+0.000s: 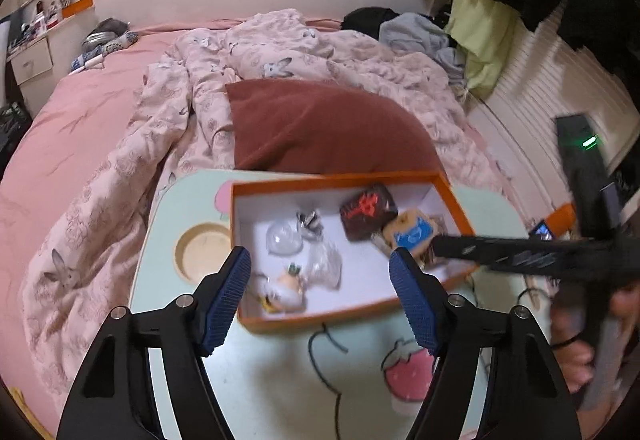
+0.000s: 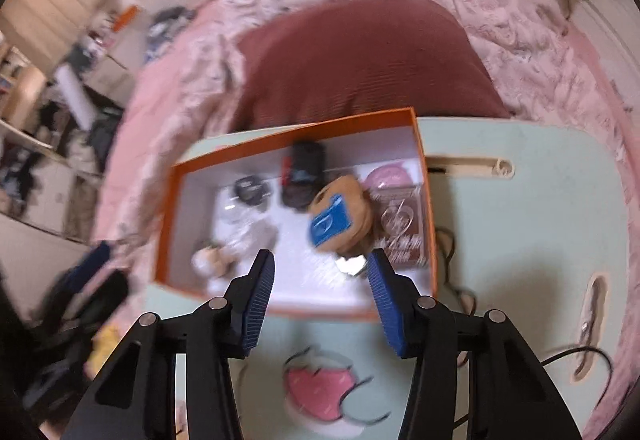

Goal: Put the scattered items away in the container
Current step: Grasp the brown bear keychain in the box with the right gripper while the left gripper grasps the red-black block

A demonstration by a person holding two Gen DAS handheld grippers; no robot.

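Both tongs are hanging wide open and empty: left tongs (image 1: 320, 268), right tongs (image 2: 320, 272). I am seeing the orange box (image 1: 400, 177) in mid-frame on the pale green surface (image 1: 280, 380), just beyond both tips. The blue-faced plush (image 2: 340, 220) is sitting inside, near the right wall; a blurred swing could be knocking it out.

A pale mint-green tabletop (image 1: 280, 380) printed with pink strawberry drawings is set on a bed with a pink sheet (image 1: 80, 119). An open orange cardboard box with a white interior (image 1: 352, 314) is placed directly on the tabletop. A round wooden cup recess (image 1: 200, 252) is seen left of the box, and thin black cords (image 2: 452, 260) are draped right of it.
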